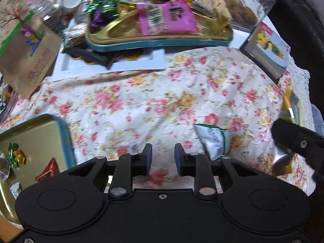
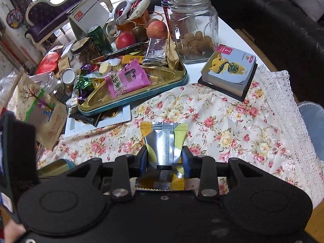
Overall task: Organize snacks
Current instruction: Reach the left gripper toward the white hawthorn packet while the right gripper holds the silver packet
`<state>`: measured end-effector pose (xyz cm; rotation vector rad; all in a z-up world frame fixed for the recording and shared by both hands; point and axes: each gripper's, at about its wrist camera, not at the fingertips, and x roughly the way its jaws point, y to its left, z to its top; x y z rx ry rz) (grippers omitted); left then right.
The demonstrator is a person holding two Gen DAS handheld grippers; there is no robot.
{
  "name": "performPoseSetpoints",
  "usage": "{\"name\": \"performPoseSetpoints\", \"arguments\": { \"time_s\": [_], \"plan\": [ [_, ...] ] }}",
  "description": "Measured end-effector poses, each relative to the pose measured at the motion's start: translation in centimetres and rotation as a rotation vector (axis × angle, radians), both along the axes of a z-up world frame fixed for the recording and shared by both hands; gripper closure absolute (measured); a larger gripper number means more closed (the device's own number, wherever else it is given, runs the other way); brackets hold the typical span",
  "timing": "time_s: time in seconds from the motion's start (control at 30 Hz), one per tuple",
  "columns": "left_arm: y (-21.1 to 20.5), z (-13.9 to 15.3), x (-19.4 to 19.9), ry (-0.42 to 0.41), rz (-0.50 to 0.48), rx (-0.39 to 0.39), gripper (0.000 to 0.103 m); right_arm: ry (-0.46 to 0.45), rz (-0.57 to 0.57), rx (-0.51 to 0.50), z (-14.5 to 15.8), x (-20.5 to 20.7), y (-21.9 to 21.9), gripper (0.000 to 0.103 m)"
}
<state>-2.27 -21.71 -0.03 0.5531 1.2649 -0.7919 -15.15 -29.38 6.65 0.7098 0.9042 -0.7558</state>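
Right gripper (image 2: 165,157) clamps silver-yellow packet (image 2: 165,141) above floral cloth (image 2: 222,125).
Packet's long axis runs straight ahead, crimped end forward (seam up); left gripper (image 1: 163,158) part-open, empty.

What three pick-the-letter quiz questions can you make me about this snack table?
1. Where is the pink snack packet?
A. in the gold tin tray
B. in the glass jar
C. on the tiger book

2. What colour are the flowers on the tablecloth?
A. blue and black
B. pink and yellow
C. all green

3. What is the right tool doing?
A. hanging open and empty
B. holding an apple
C. squeezing a silver and yellow packet

Answers: 1 A, it lies among the sweets in the tray. 2 B, pink and yellow roses cover the cloth. 3 C, the packet sits clamped between the fingers.
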Motion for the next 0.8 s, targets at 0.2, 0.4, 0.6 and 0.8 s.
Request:
{"name": "performPoseSetpoints", "arguments": {
  "time_s": [0.2,0.4,0.6,0.8],
  "plan": [
    [-0.1,-1.7,-0.5,-0.016,-0.015,0.057,0.068,-0.02,0.018,0.033,-0.1,-0.2,0.2,0.066],
    [0.9,-2.4,0.8,-0.029,0.015,0.093,0.068,-0.074,0.016,0.028,1.3,-0.5,0.5,0.066],
    [1.8,-3.2,2.6,-0.007,0.073,0.106,0.068,-0.096,0.037,0.06,1.4,-0.1,0.8,0.066],
    [1.9,-4.7,2.7,0.028,0.099,0.125,0.068,-0.121,0.043,0.072,1.7,0.0,0.8,0.066]
  ]
}}
